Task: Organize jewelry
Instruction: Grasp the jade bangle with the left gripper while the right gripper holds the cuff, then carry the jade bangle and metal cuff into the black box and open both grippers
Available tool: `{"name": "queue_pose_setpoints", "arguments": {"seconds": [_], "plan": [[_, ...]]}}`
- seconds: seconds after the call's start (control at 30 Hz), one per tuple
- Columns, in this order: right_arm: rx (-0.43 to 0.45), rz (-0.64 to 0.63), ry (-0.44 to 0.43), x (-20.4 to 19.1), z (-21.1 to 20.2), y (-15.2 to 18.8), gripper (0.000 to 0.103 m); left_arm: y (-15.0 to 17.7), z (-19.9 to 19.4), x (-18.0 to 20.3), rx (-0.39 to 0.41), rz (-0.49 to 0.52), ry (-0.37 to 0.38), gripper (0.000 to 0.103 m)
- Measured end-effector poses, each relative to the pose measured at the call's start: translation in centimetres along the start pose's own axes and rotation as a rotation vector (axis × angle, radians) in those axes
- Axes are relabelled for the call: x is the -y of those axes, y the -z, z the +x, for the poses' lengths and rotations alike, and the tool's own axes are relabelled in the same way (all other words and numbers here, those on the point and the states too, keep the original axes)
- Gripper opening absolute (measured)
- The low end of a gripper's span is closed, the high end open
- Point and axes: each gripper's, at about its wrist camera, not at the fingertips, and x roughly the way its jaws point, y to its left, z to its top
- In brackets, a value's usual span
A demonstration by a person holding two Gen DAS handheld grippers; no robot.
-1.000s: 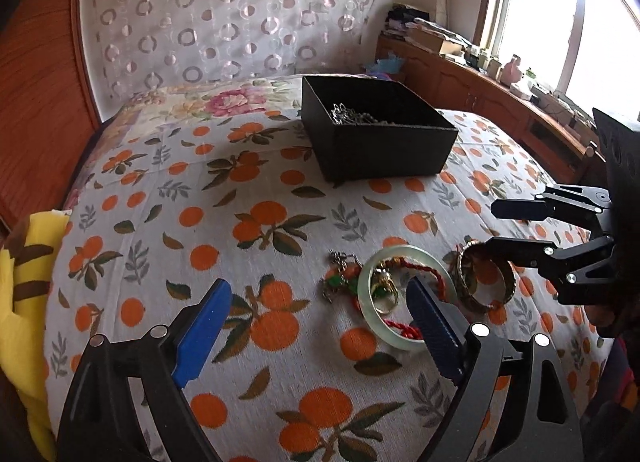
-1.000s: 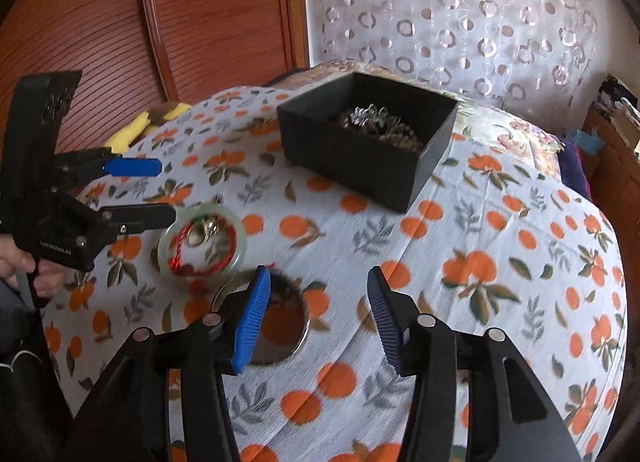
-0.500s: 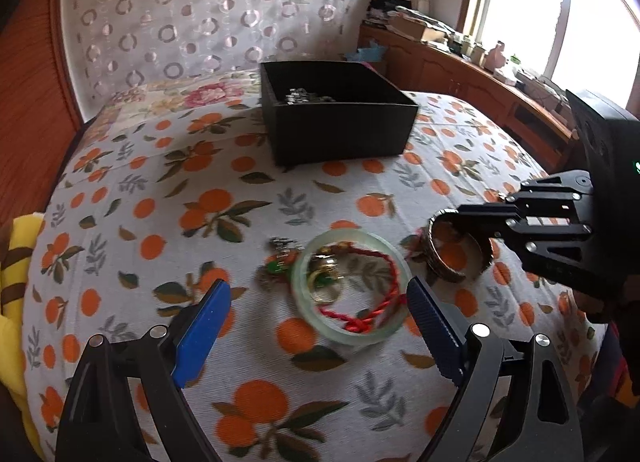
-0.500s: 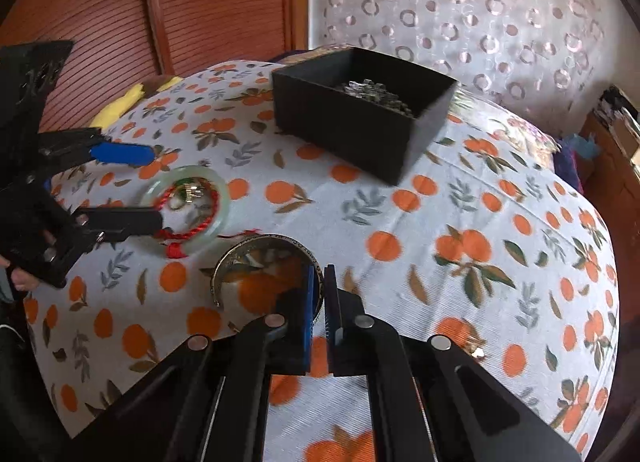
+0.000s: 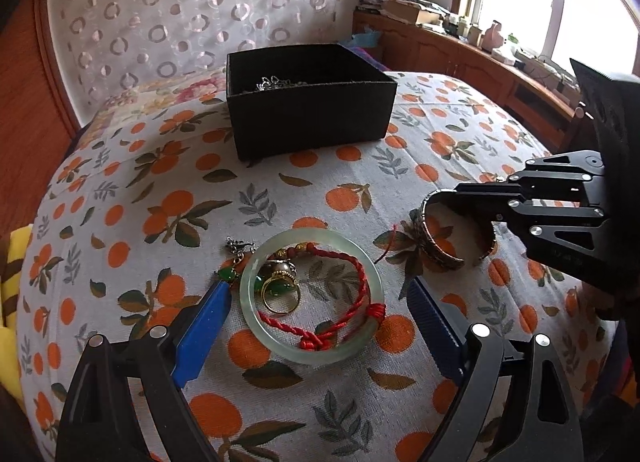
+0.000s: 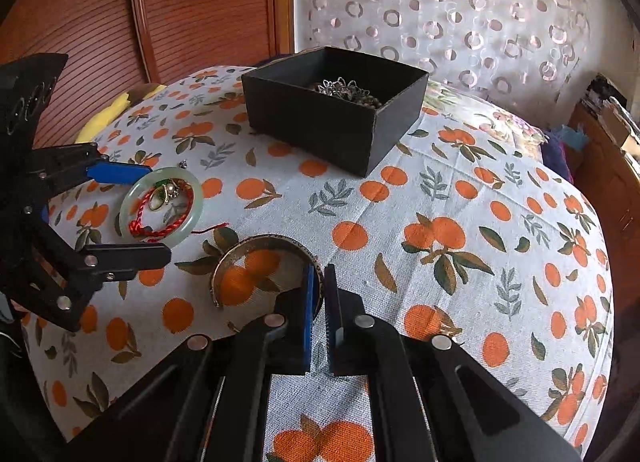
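A pale green jade bangle (image 5: 312, 296) lies on the orange-print cloth, with a red cord bracelet (image 5: 340, 318) and a green-stone gold ring (image 5: 280, 294) inside it. My left gripper (image 5: 316, 326) is open, its jaws on either side of the bangle. My right gripper (image 6: 318, 294) is shut on the rim of a metal cuff bracelet (image 6: 240, 258), also seen in the left wrist view (image 5: 436, 246). A black box (image 5: 308, 101) holding silver chains stands farther back; it also shows in the right wrist view (image 6: 332, 109).
A small green pendant with a silver clasp (image 5: 236, 258) lies left of the bangle. A yellow cloth (image 6: 104, 117) lies at the bed's edge. A wooden headboard (image 6: 160, 1) and a cluttered wooden sideboard (image 5: 460, 49) flank the bed.
My right gripper closed on the cuff bracelet's rim and holds it. My left gripper moved forward, so its open jaws now flank the jade bangle.
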Motion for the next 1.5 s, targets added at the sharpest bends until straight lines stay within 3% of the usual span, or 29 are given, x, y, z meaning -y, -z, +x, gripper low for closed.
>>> {"name": "queue_pose_setpoints", "arguments": {"seconds": [0.27,0.4,0.73,1.07,1.5], "plan": [[0.000,-0.002,0.002,0.0,0.0,0.0,0.006,-0.4,0.6,0.7,-0.012,0.028,-0.057,0.085],[0.000,-0.006,0.008,-0.1,0.0,-0.1,0.006,-0.3,0.2,0.5,-0.001,0.022,-0.047,0.068],[0.000,-0.012,0.016,-0.2,0.0,-0.1,0.006,-0.3,-1.6,-0.2,0.067,-0.014,-0.013,0.068],[0.013,0.006,0.006,0.1,0.0,-0.4,0.006,-2.3,-2.6,-2.0,0.121,-0.049,-0.019,0.068],[0.121,-0.012,0.012,1.4,-1.8,-5.2,0.006,-7.0,-2.5,-5.1,0.189,-0.078,-0.026,0.068]]}}
